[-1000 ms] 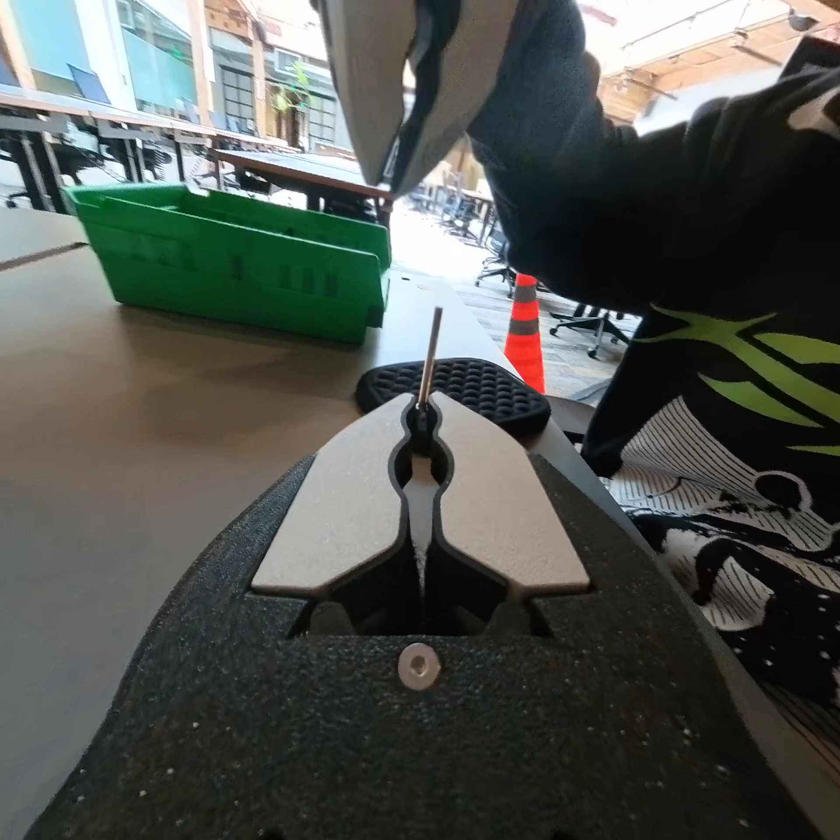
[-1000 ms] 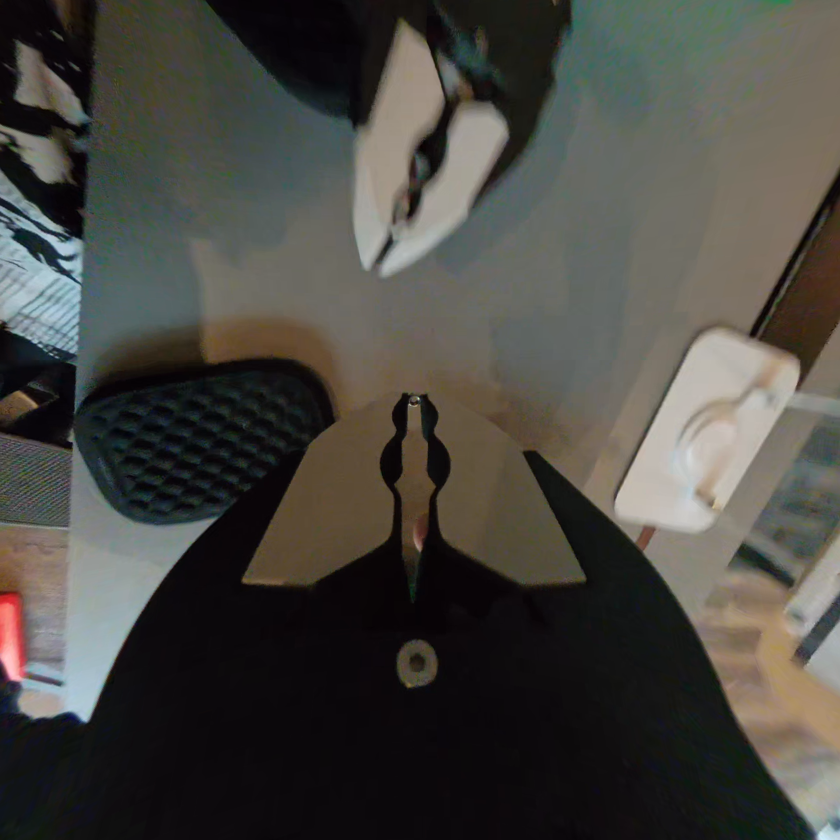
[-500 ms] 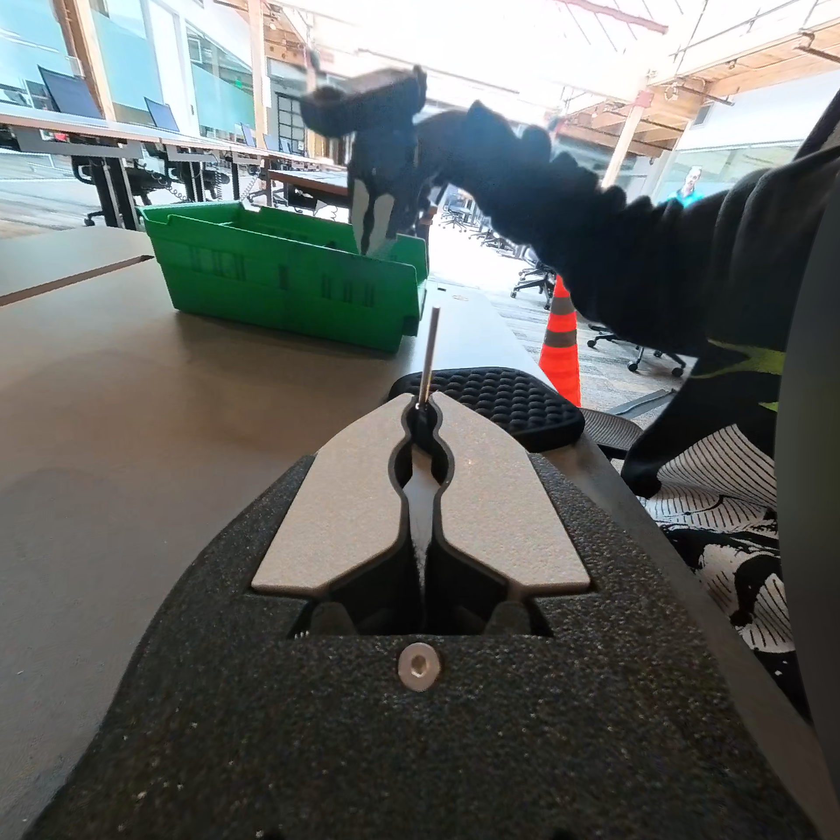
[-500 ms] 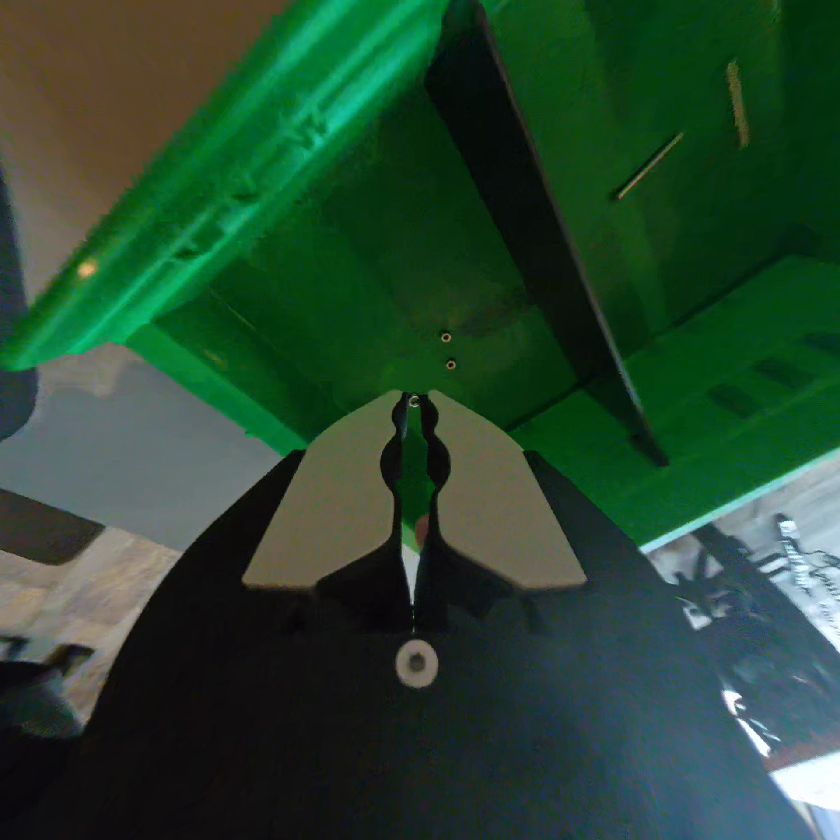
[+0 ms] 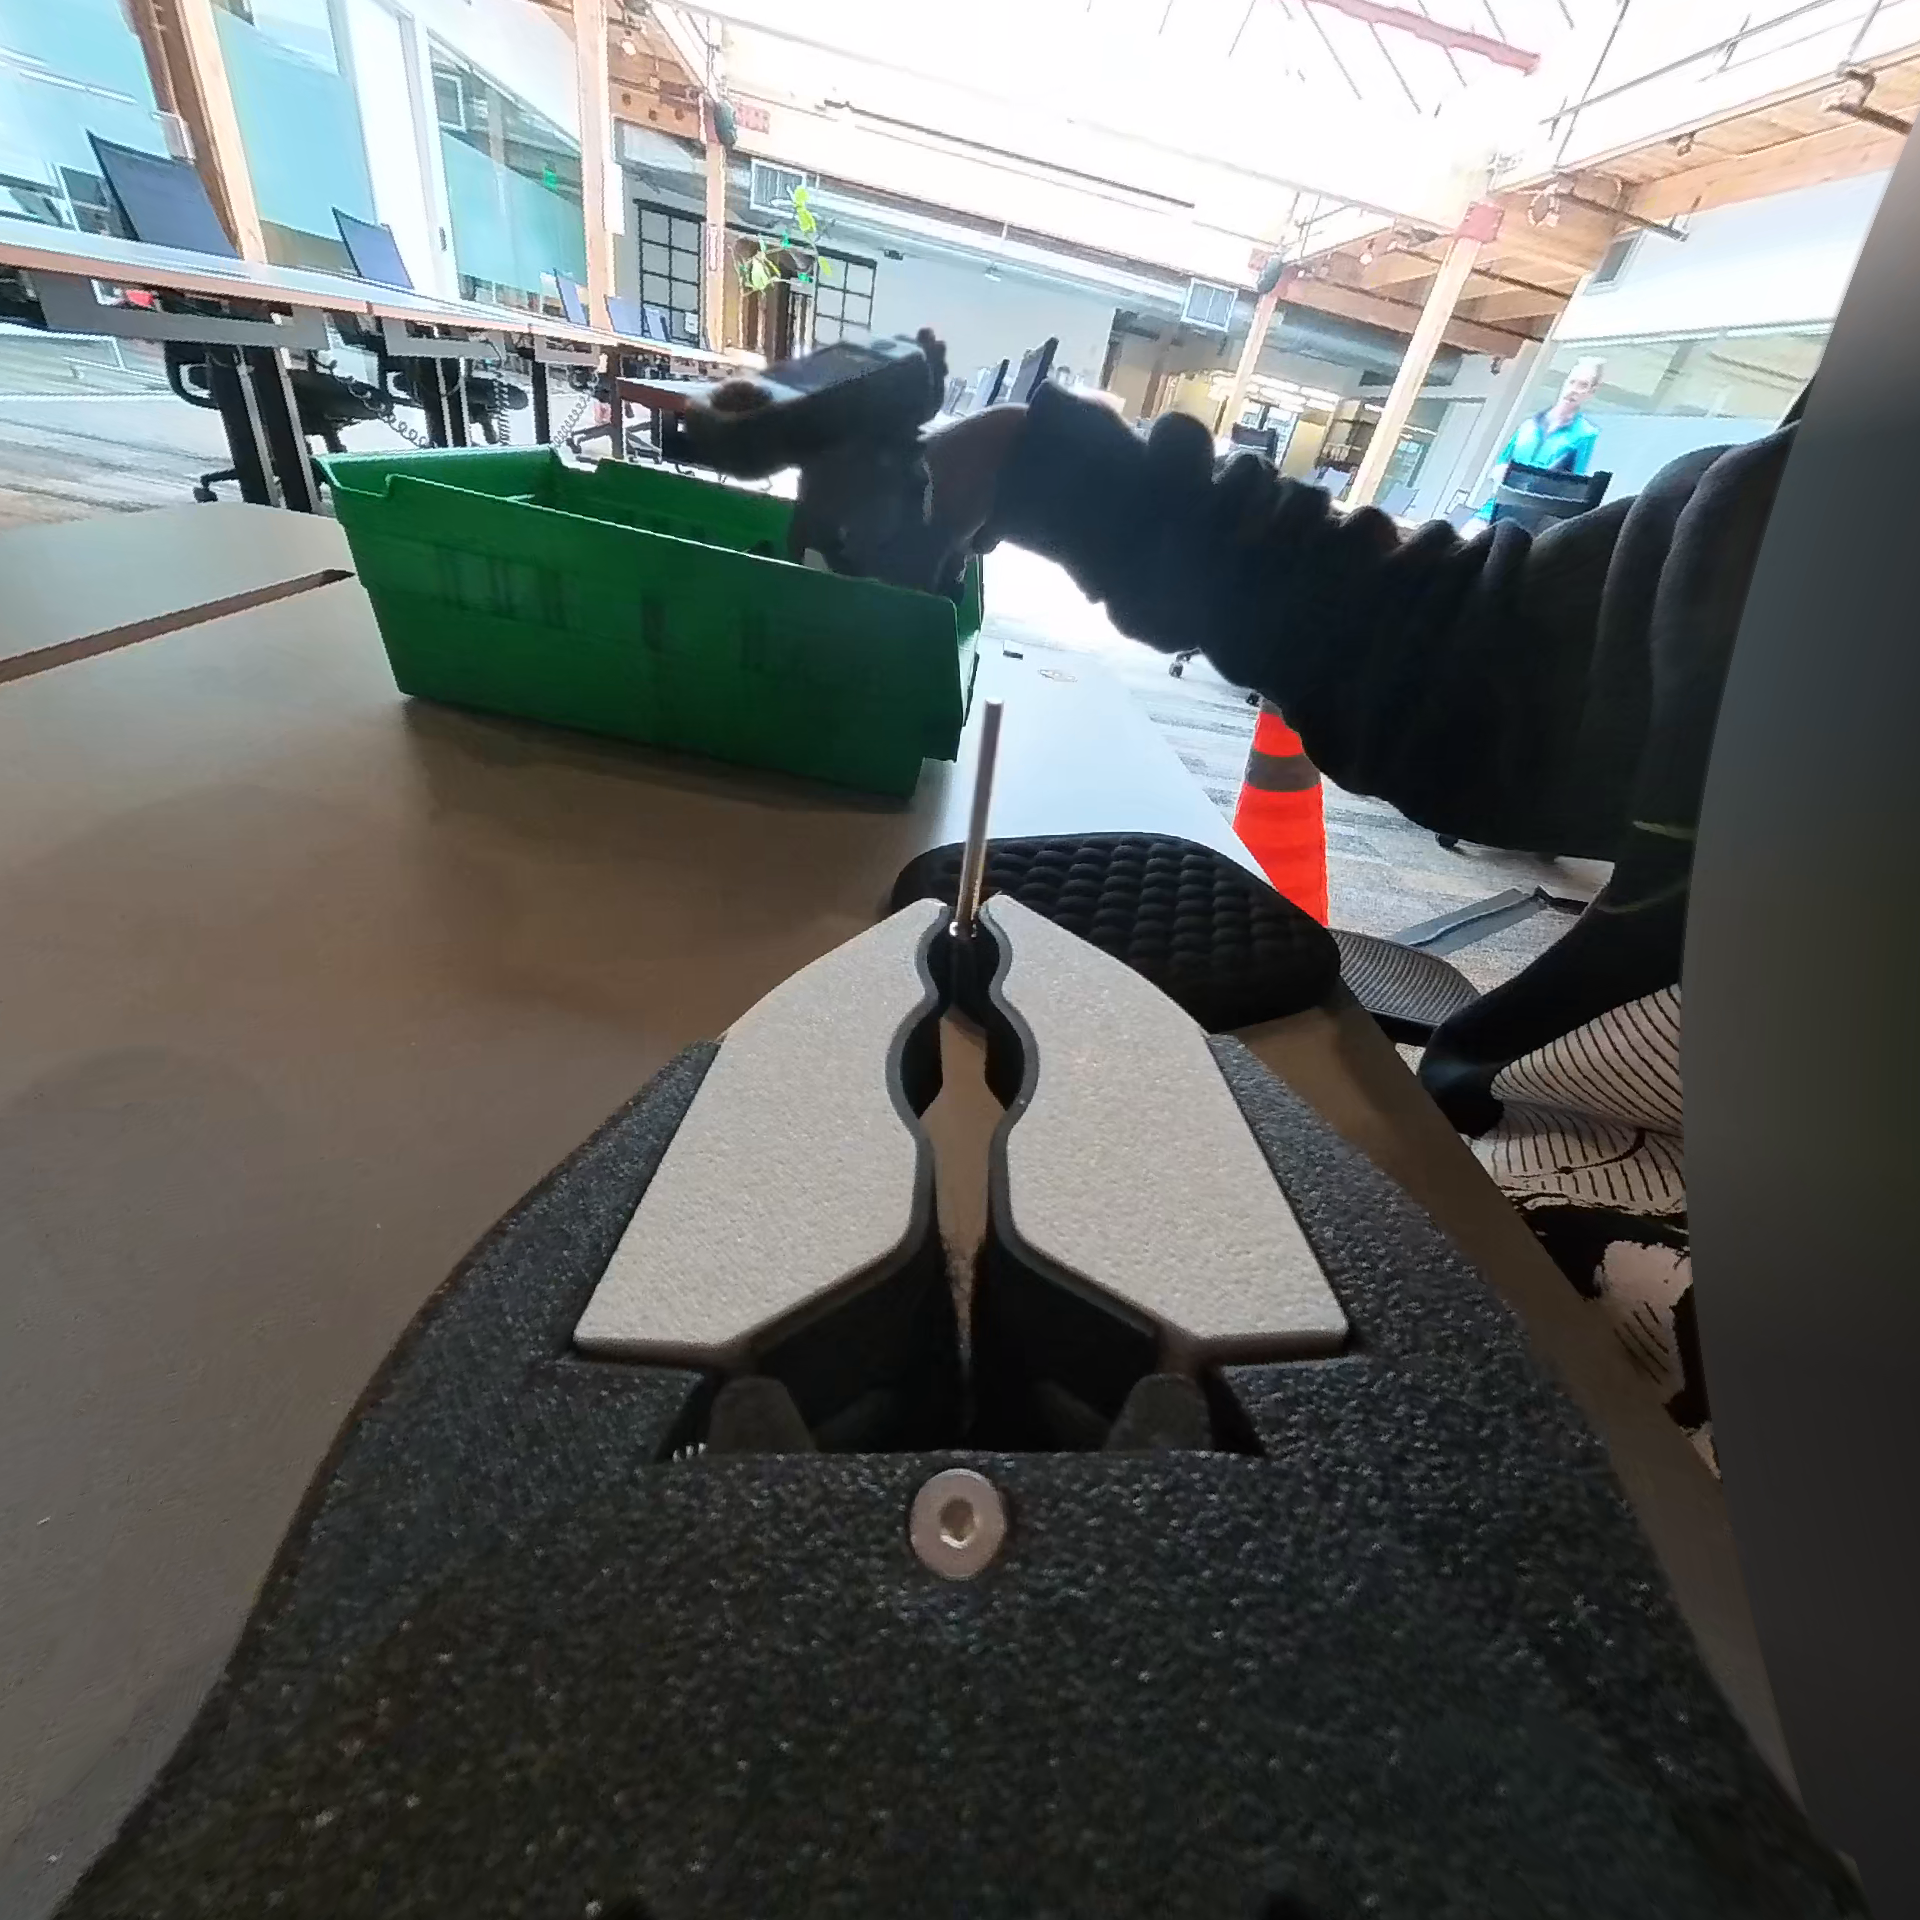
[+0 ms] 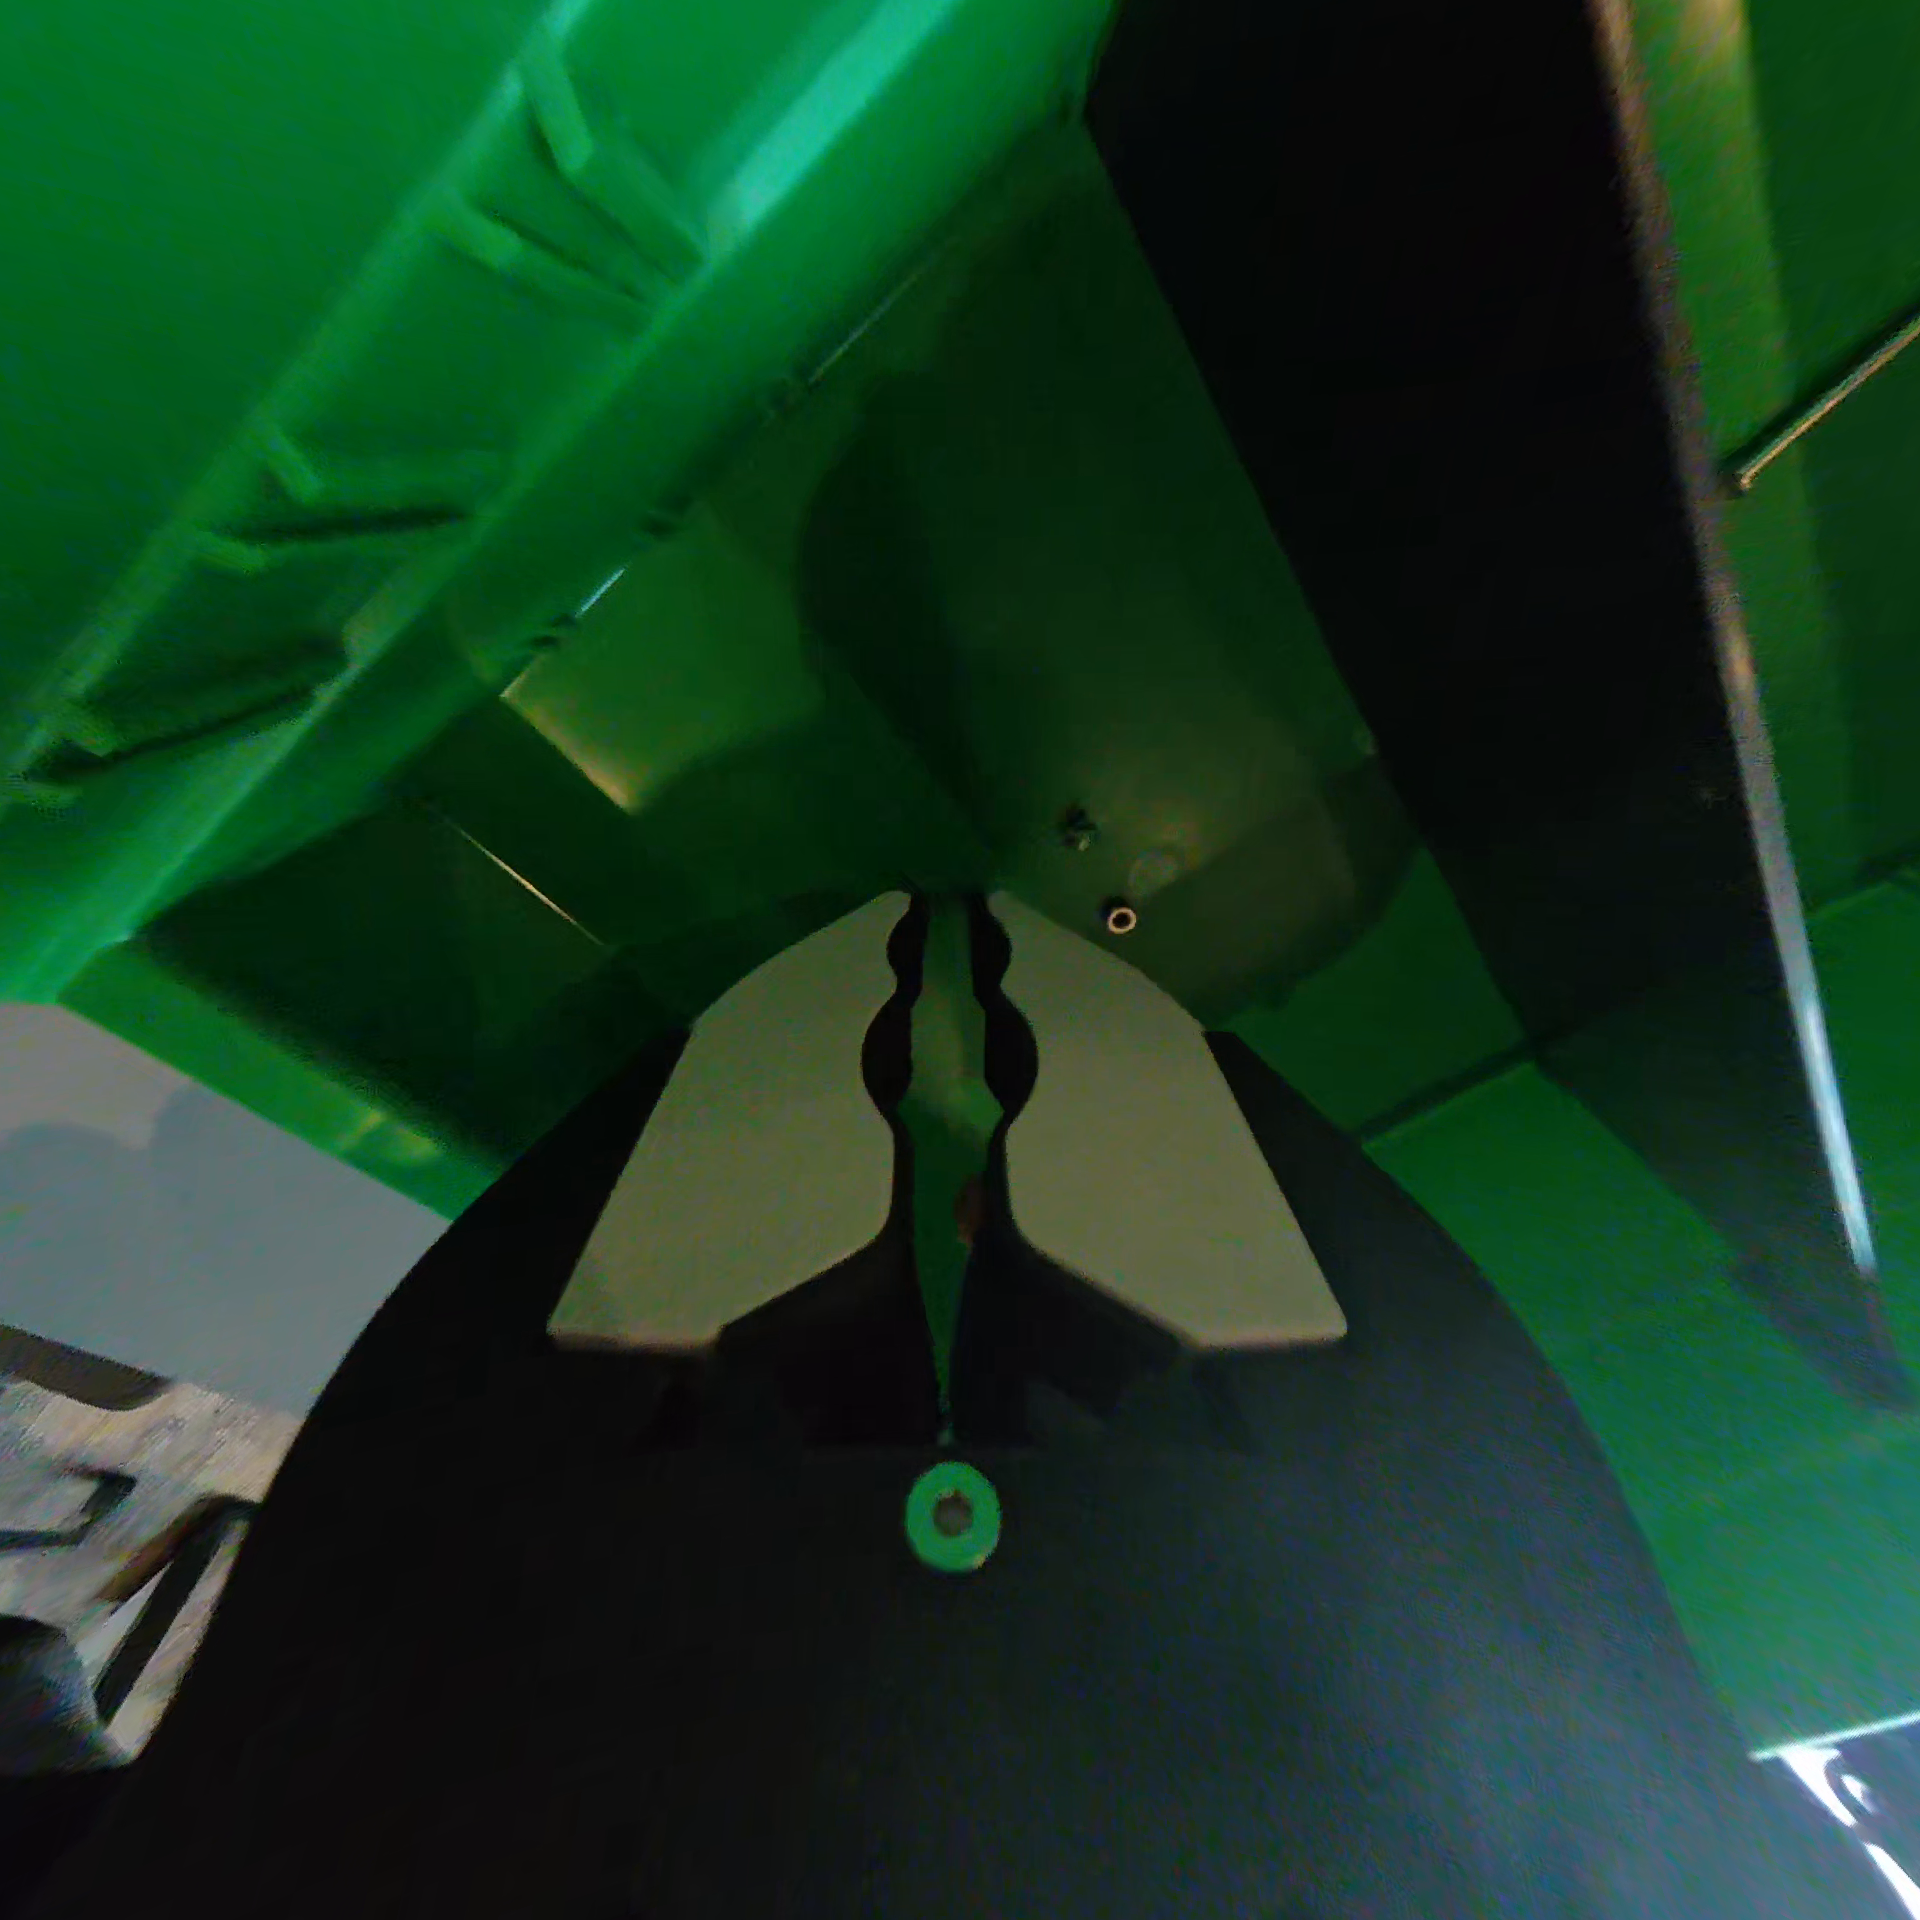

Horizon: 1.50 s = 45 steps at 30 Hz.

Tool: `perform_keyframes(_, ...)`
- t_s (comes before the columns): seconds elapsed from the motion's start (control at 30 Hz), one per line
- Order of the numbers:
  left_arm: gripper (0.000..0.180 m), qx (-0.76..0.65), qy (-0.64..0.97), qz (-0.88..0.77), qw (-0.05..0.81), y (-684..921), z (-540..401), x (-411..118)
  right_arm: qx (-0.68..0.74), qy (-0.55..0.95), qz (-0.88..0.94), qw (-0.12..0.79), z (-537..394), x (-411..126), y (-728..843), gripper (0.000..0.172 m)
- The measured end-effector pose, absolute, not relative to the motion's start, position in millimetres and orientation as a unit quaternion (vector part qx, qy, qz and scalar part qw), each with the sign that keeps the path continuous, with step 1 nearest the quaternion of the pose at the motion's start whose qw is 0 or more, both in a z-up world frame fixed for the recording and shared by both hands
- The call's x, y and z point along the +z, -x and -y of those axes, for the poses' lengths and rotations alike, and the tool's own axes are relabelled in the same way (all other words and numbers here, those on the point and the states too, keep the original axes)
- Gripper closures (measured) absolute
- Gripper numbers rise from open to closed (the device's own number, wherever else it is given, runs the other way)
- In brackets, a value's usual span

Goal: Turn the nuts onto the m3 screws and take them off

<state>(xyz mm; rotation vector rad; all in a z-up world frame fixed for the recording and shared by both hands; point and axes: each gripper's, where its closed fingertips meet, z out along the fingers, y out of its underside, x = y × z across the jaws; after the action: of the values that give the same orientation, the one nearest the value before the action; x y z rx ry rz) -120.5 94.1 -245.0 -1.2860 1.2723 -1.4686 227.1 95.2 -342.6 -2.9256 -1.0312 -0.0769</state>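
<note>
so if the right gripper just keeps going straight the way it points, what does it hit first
Most likely the floor of the green bin: the open right gripper points down into it, with a small nut just beside its line. Depth is unclear.

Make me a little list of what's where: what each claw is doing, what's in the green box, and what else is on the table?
left claw: shut on a thin metal screw that sticks up from its tips
right claw: open, nothing between its tips, down inside the green bin
in the bin: one small ring-shaped nut on the floor, a black divider, a thin metal rod beyond it
on the table: the bin and a bumpy black pad
behind: an orange cone
</note>
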Motion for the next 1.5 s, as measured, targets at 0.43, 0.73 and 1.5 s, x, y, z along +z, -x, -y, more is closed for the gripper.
perform_keyframes(0.43,0.179,-0.580,0.504,-0.501,0.397,120,-93,-243,-0.073,0.908,0.327,0.252,-130,-241,-183,0.158)
perform_keyframes(0.73,0.178,-0.581,0.501,-0.504,0.397,119,-91,-243,0.132,0.754,0.481,0.428,-104,-184,20,0.158)
perform_keyframes(1.5,0.178,-0.594,0.488,-0.499,0.400,121,-88,-235,0.308,0.657,0.519,0.452,-98,-212,152,0.171)
